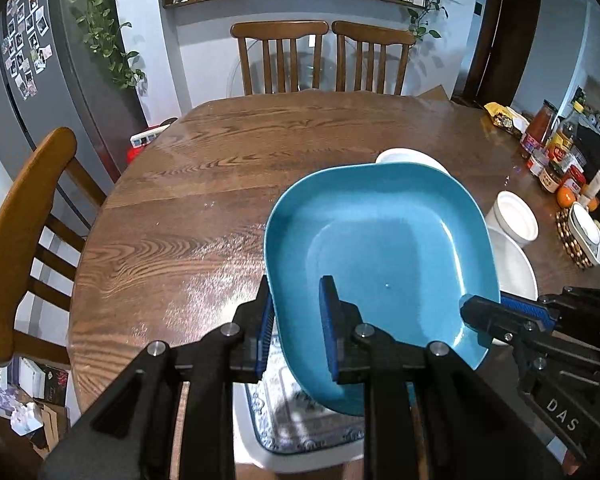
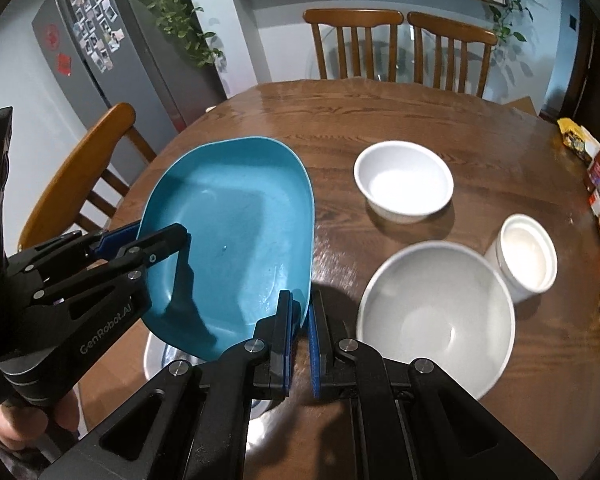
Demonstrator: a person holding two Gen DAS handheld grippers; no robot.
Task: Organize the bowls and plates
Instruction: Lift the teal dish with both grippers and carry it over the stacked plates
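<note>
Two-handed carry of the blue dish above the wooden table. The left gripper is clamped on the near-left rim, one pad inside the wall and one outside; the right gripper is pinched shut on the opposite rim (seen edge-on in the right wrist view, the rim running between the two blue pads). Gripping at two opposed rim pts. keeps a wide, shallow dish from swinging, which a single pinch at one edge prob. could not prevent.

The dish hangs clear of the tabletop, tilted w/ its far edge higher, directly over a patterned white tray near the table's front edge. Beside it to the right sit a large grey bowl, a small white bowl farther back, and a white ribbed cup (all upright, each apart from the others, though the cup stands just beside the grey bowl). Jars and packets crowd the right edge, so free space lies left and centre; judged a transfer step, destination not yet evident.
</note>
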